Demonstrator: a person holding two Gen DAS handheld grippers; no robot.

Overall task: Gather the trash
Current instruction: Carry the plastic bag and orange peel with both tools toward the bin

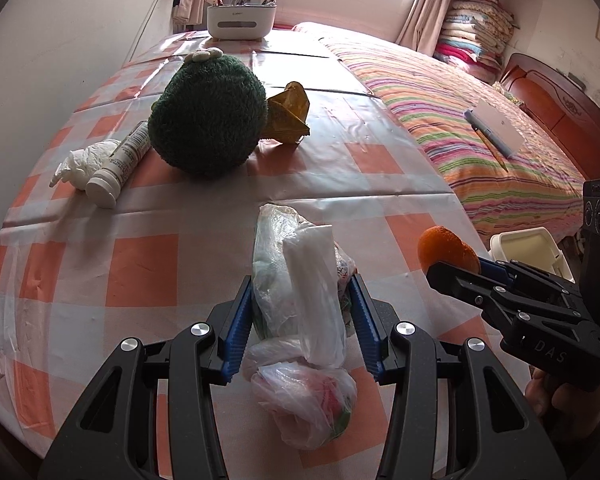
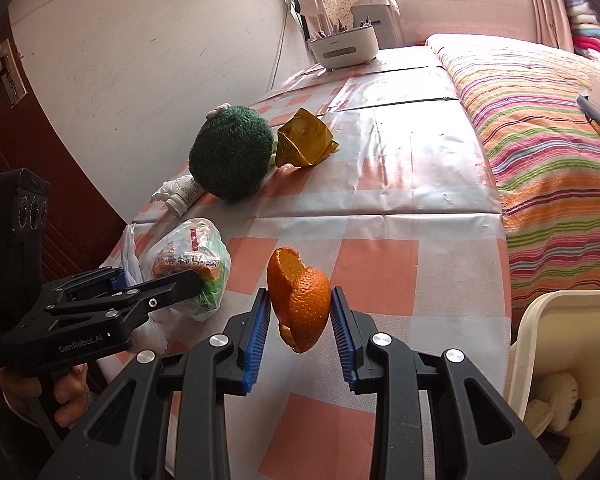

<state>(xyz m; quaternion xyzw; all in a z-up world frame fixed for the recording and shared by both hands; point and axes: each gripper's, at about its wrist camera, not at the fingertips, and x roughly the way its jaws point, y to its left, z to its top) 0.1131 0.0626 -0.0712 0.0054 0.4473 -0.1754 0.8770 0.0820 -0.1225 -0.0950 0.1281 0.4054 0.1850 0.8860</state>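
Observation:
My left gripper point(image 1: 302, 300) is shut on a crumpled clear plastic bag point(image 1: 300, 304) with coloured scraps inside, held above the checked tablecloth point(image 1: 140, 264). The same bag point(image 2: 192, 264) and left gripper point(image 2: 140, 296) show at the left of the right wrist view. My right gripper point(image 2: 300, 308) is shut on a piece of orange peel point(image 2: 300, 300), also seen as the orange peel point(image 1: 446, 250) at the right of the left wrist view. A cream bin point(image 2: 560, 344) stands off the table's right edge, with a soft toy inside.
Farther back on the table lie a green plush ball point(image 1: 208, 116), a crumpled yellow-brown wrapper point(image 1: 288, 114), a white tube point(image 1: 122, 164) and a white crumpled tissue point(image 1: 86, 166). A white organiser box point(image 1: 242, 20) stands at the far end. A striped bed point(image 1: 460, 112) runs along the right.

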